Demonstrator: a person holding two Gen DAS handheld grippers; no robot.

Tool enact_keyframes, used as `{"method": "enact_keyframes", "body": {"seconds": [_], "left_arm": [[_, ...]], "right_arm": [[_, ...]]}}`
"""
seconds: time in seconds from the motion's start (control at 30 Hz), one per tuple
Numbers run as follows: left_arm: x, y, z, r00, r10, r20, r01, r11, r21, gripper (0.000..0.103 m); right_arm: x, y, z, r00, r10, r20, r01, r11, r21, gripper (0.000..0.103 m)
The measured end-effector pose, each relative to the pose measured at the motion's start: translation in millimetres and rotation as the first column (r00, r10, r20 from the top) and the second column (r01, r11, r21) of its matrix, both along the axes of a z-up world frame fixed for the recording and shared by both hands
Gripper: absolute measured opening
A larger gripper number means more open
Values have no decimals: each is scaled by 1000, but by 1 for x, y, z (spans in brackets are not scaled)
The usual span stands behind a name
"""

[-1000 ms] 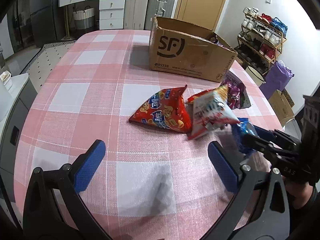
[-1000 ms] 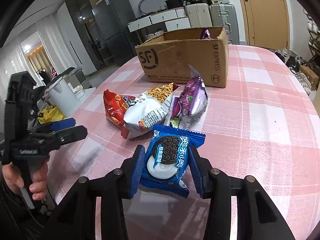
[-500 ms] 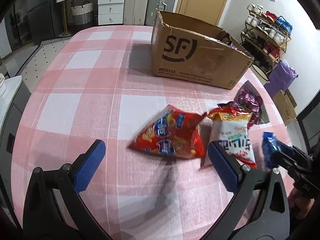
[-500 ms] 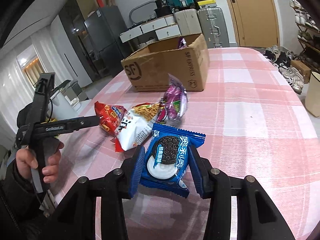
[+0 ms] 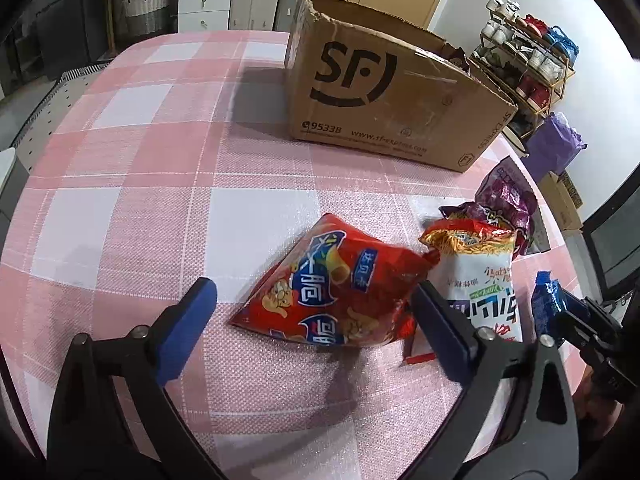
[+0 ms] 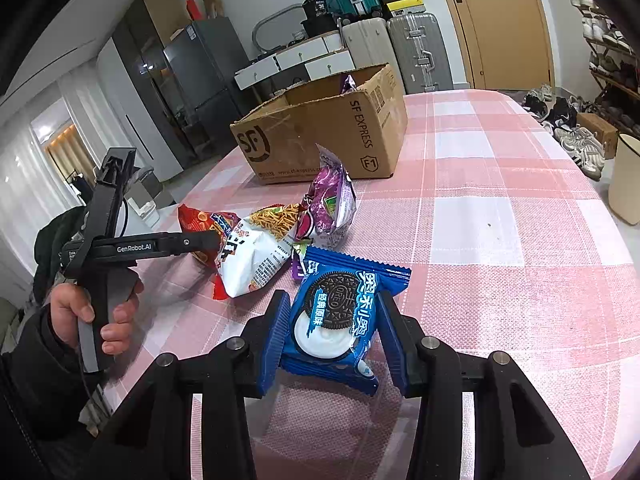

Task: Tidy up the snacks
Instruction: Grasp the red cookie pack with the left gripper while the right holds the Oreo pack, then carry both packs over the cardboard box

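Fingers (image 6: 394, 344) of the right gripper (image 6: 334, 344) are clamped on both sides of a blue cookie packet (image 6: 340, 314), which is held clear above the desk (image 6: 500, 240). Fingers (image 5: 188, 320) of the left gripper (image 5: 316, 328) stand wide apart and are closing. A red snack bag (image 5: 340, 296) lies on the desk between them. The right-hand finger is against the bag's edge, the left-hand finger is apart from it; no grip is made.

Just beside the red bag on its right lies a white bag (image 5: 484, 280) with an orange-printed top, touching it. A purple bag (image 5: 506, 196) leans behind the white one, touching it. The three form one cluster near the middle of the desk, which carries a pink and white checked cloth.

Behind the cluster, near but apart, stands an open cardboard box (image 5: 384, 92) printed with a courier logo; a purple packet shows above its rim in the right wrist view.

A hand (image 6: 94, 312) in a dark sleeve holds the left gripper's handle.

Suitcases (image 6: 400, 52) and a door (image 6: 500, 20) stand beyond the desk.
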State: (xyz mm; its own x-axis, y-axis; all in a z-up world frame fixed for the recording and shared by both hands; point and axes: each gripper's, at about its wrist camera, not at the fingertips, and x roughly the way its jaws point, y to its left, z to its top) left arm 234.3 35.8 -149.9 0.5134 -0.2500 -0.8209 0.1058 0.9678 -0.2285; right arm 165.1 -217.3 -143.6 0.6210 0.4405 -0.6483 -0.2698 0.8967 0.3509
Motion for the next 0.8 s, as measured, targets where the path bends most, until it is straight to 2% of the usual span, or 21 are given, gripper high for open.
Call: {"method": "enact_keyframes", "body": {"seconds": [0.03,0.07,0.17,0.27,0.57,0.8], "left_arm": [[1,2,-1,1000,0,-3,0,1000,-18,88],[2,3,-1,1000,-5,-6,5,999,-48,80],[1,6,2,1000,-12,16,13,999,-52,61],[0,10,3,1000,-16,20,18,996,-83,54],[-8,16,6,1000,-9,30,12,997,-75,53],[-25,13,19,998,-11,59,14,999,-49,53]], "right_arm": [[0,0,1,1000,-1,0,1,1000,-1,44],[-1,0,1,1000,-3,0,3,1000,-2,44],[0,-1,1,1000,-7,0,7,1000,-1,44],[0,0,2,1000,-5,2,5,1000,-2,44],[0,2,8,1000,2,20,-1,1000,-5,44],[1,7,15,999,10,39,-9,1000,-10,44]]}}
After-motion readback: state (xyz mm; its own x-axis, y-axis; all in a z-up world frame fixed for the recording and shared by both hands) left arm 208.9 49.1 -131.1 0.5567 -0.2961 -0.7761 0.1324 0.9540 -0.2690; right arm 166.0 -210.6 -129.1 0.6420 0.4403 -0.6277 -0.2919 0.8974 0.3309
